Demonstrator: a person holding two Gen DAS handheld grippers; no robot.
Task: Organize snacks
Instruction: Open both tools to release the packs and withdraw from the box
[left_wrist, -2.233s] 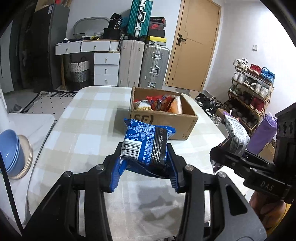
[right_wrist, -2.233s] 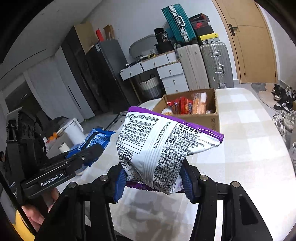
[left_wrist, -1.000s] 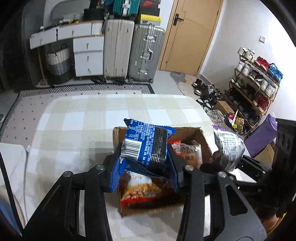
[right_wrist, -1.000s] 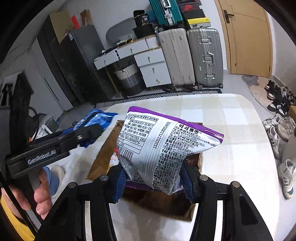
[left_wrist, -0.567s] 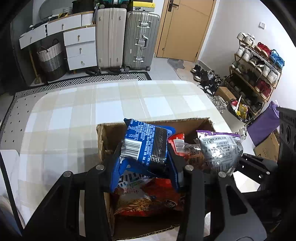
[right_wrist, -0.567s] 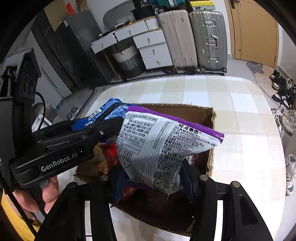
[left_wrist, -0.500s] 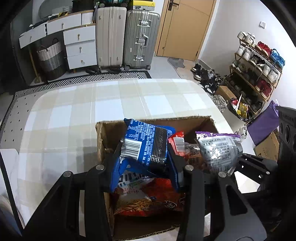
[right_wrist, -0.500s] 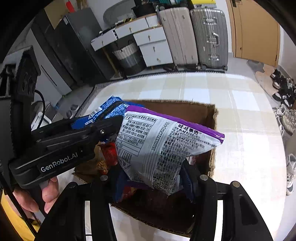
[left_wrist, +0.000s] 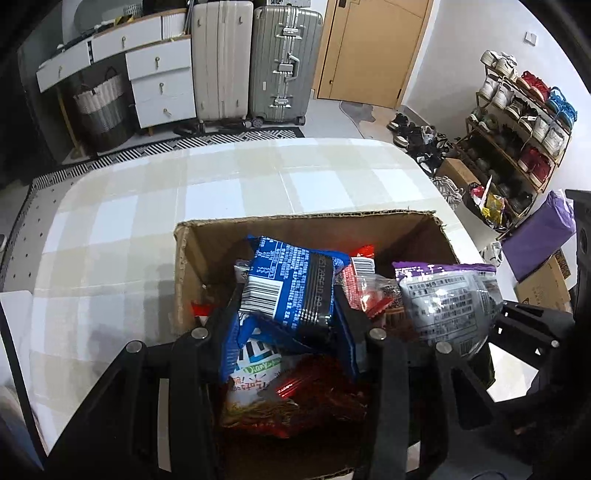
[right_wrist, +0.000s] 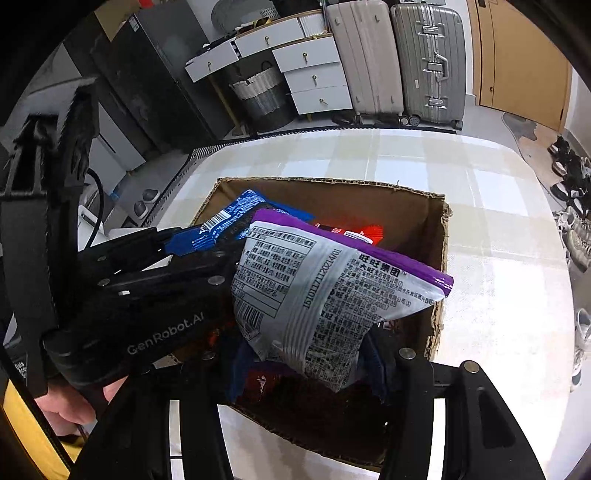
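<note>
A brown cardboard box (left_wrist: 306, 221) (right_wrist: 441, 236) stands on the checked table, part-filled with red and orange snack packets (left_wrist: 314, 391). My left gripper (left_wrist: 288, 321) is shut on a blue snack bag (left_wrist: 291, 284), held over the box's left half. That blue snack bag (right_wrist: 229, 218) shows in the right wrist view too, pinched in the left gripper (right_wrist: 173, 251). My right gripper (right_wrist: 306, 354) is shut on a silver and purple snack bag (right_wrist: 332, 291), low over the box's right half. In the left wrist view, this purple snack bag (left_wrist: 450, 299) hangs beside the blue one.
The checked table (left_wrist: 147, 192) extends beyond the box. Suitcases (left_wrist: 251, 62), white drawers (left_wrist: 159, 77) and a laundry basket (left_wrist: 96, 107) stand at the back. A shoe rack (left_wrist: 517, 122) is on the right. A person's hand (right_wrist: 74, 402) holds the left gripper.
Both grippers have come down over the box with their bags still held. The box now fills more of each view, and the two bags sit side by side inside its rim.
</note>
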